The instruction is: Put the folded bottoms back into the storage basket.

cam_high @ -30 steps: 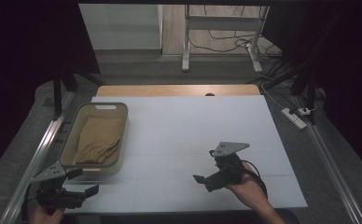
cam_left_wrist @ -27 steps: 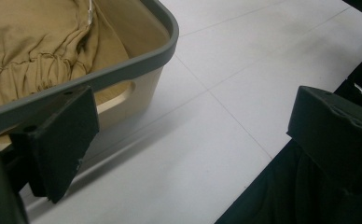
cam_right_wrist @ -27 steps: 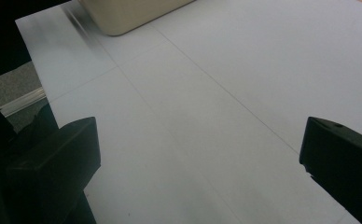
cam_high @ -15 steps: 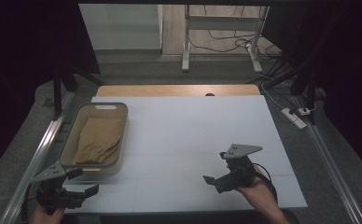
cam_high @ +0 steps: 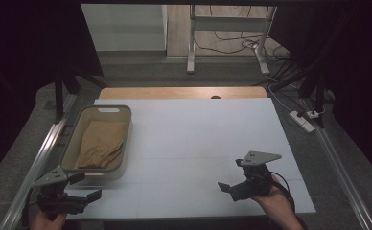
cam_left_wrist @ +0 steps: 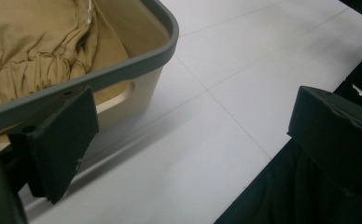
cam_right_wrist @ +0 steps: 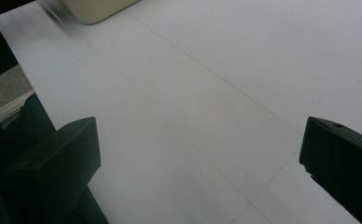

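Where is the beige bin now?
In the high view, the beige bin sits on the white table's left side, just beyond the left gripper.

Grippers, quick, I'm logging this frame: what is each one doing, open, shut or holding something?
Left gripper: open, holding nothing, beside the near end of the basket.
Right gripper: open, holding nothing, over the white table.
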The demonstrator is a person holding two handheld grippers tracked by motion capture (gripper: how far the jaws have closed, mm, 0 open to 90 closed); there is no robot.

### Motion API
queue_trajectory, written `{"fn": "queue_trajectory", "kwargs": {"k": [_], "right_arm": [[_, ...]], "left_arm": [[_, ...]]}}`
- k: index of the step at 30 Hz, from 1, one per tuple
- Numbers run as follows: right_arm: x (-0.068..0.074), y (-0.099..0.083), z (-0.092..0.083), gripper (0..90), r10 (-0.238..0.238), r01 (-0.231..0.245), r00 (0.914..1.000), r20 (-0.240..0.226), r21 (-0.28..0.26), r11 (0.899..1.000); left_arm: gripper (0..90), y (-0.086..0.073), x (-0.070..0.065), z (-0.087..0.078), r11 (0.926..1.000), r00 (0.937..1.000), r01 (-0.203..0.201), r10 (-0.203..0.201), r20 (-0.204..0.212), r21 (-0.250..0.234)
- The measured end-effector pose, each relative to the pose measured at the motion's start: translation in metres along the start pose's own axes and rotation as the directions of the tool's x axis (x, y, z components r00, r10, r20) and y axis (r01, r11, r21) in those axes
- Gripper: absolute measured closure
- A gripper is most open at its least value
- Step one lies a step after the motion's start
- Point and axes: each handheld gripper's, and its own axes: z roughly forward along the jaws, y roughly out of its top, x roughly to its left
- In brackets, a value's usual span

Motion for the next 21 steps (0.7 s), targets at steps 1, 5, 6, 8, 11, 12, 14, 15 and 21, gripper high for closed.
{"fn": "queue_trajectory", "kwargs": {"k": [1,5,6,8,11,12,14,15,21], "right_arm": [[0.0,-0.001,-0.001,0.0,0.001,-0.001,1.0,0.002,-0.001,1.0],[-0.002,-0.004,-0.008,0.0,0.01,-0.01,0.9998,0.016,-0.005,1.0],[-0.002,-0.005,-0.009,0.0,0.012,-0.012,0.9997,0.019,-0.006,1.0],[-0.003,-0.007,-0.012,0.0,0.013,-0.013,0.9995,0.029,-0.006,1.0],[-0.006,-0.01,-0.016,0.0,0.021,-0.02,0.999,0.04,-0.009,1.0],[-0.006,-0.011,-0.017,0.0,0.024,-0.024,0.9987,0.044,-0.011,1.0],[-0.008,-0.013,-0.019,0.0,0.035,-0.034,0.9982,0.049,-0.015,0.999],[-0.008,-0.014,-0.021,0.0,0.038,-0.037,0.998,0.051,-0.015,0.999],[-0.013,-0.022,-0.027,0.0,0.062,-0.061,0.9954,0.073,-0.019,0.998]], "left_arm": [[2.2,0.0,0.0,0.0,1.0,1.0,0.0,0.0,0.0,0.0],[2.2,0.0,0.0,0.0,1.0,1.0,0.002,-0.002,-0.001,0.0],[2.2,0.0,0.0,0.0,1.0,1.0,0.002,-0.002,-0.001,0.0],[2.1,0.0,0.0,0.0,1.0,1.0,0.003,-0.003,-0.001,0.0],[2.1,0.0,0.0,0.0,1.0,1.0,0.003,-0.003,-0.001,0.0],[2.0,0.0,0.0,0.0,1.0,1.0,0.003,-0.003,-0.001,0.0],[1.8,0.0,0.0,0.0,1.0,1.0,0.005,-0.005,-0.001,-0.001],[1.8,0.0,0.0,0.0,1.0,1.0,0.006,-0.006,-0.001,-0.001],[1.4,0.0,0.001,0.0,0.9999,0.9999,0.013,-0.013,-0.003,-0.003]]}}
